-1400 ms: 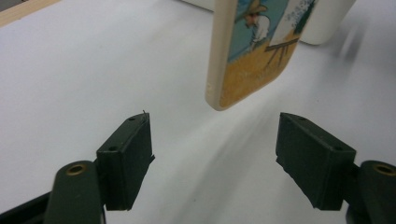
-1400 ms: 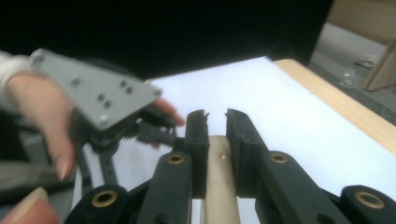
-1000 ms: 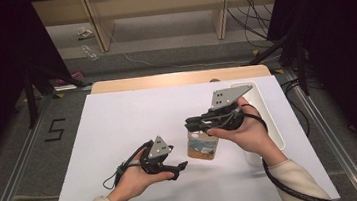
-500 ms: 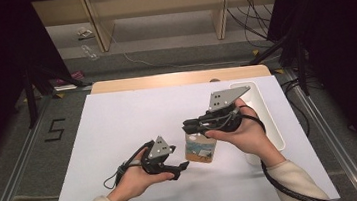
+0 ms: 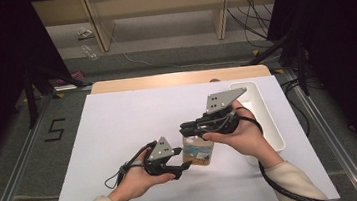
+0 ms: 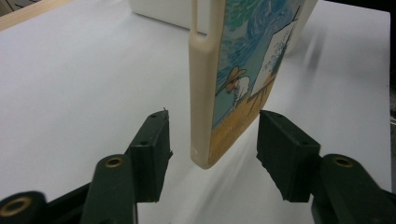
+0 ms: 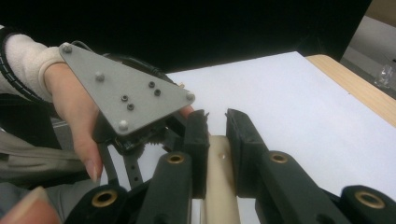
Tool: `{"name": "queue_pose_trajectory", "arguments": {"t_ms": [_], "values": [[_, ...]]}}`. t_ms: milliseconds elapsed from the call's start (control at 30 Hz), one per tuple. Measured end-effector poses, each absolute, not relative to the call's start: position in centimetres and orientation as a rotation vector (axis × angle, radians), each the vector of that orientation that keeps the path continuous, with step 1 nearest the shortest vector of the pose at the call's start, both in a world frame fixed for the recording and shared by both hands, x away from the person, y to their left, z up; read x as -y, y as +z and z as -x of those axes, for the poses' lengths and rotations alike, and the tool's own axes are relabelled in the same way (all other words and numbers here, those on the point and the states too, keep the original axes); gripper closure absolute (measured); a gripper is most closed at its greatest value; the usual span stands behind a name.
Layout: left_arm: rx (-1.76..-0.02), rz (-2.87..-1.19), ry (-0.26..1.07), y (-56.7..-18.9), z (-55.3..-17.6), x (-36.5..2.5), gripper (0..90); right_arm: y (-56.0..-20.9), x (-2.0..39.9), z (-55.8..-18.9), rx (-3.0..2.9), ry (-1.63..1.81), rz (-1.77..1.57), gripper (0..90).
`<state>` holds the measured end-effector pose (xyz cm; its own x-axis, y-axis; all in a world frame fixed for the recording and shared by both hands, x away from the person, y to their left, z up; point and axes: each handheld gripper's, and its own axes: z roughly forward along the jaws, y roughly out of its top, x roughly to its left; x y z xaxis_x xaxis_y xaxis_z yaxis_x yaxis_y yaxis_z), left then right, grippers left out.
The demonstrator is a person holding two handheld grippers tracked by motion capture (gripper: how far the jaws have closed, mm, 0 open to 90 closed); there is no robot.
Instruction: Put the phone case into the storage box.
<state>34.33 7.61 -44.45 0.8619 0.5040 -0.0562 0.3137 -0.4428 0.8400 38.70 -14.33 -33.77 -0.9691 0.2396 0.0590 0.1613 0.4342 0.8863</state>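
As left claw [image 6: 212, 154] closed, phone case [image 6: 233, 79] stayed.

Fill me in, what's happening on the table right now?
A person works at a white table with a hand-held gripper in each hand. The right hand-held gripper is shut on the top edge of a cream phone case with a painted picture, holding it upright. The left hand-held gripper has its jaws around the case's lower corner; they have just been closing, but the pads are not touching it. A white tray sits at the right.
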Motion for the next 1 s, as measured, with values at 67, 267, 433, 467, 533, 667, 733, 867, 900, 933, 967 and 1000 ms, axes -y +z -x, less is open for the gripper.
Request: {"name": "queue_pose_trajectory", "arguments": {"t_ms": [67,267,433,467,533,667,733,867,900,933,967,1000], "values": [[-0.587,-2.067,0.246,-44.46,-34.32,-7.58,47.0,-33.77,14.26,-38.66,-2.600,1.595,-0.359,79.9],[-0.567,-2.066,0.235,-44.47,-34.29,-7.51,52.8,-33.88,13.98,-38.56,-2.609,1.606,-0.351,79.9],[-0.562,-2.070,0.229,-44.56,-34.30,-7.52,63.3,-33.97,13.87,-38.54,-2.615,1.617,-0.351,79.9],[-0.562,-2.072,0.230,-44.55,-34.32,-7.54,63.3,-33.97,13.87,-38.54,-2.615,1.617,-0.351,79.9],[-0.565,-2.079,0.234,-44.51,-34.38,-7.64,66.7,-34.02,13.86,-38.56,-2.613,1.624,-0.351,79.8],[-0.561,-2.095,0.238,-44.38,-34.45,-7.85,73.5,-34.14,13.77,-38.57,-2.616,1.633,-0.353,79.8],[-0.563,-2.094,0.234,-44.31,-34.48,-7.93,75.8,-34.16,13.78,-38.57,-2.614,1.639,-0.352,79.7],[-0.568,-2.094,0.233,-44.10,-34.48,-8.01,79.1,-34.15,13.80,-38.60,-2.604,1.665,-0.350,79.6],[-0.568,-2.093,0.230,-44.07,-34.47,-7.99,79.4,-34.15,13.82,-38.61,-2.601,1.670,-0.351,79.6],[-0.566,-2.092,0.228,-44.06,-34.47,-7.97,79.5,-34.13,13.84,-38.60,-2.600,1.671,-0.352,79.5],[-0.564,-2.093,0.225,-44.04,-34.46,-7.96,79.5,-34.13,13.84,-38.60,-2.599,1.674,-0.352,79.5],[-0.565,-2.094,0.225,-44.04,-34.45,-7.95,79.6,-34.13,13.84,-38.60,-2.598,1.675,-0.352,79.5]]}}
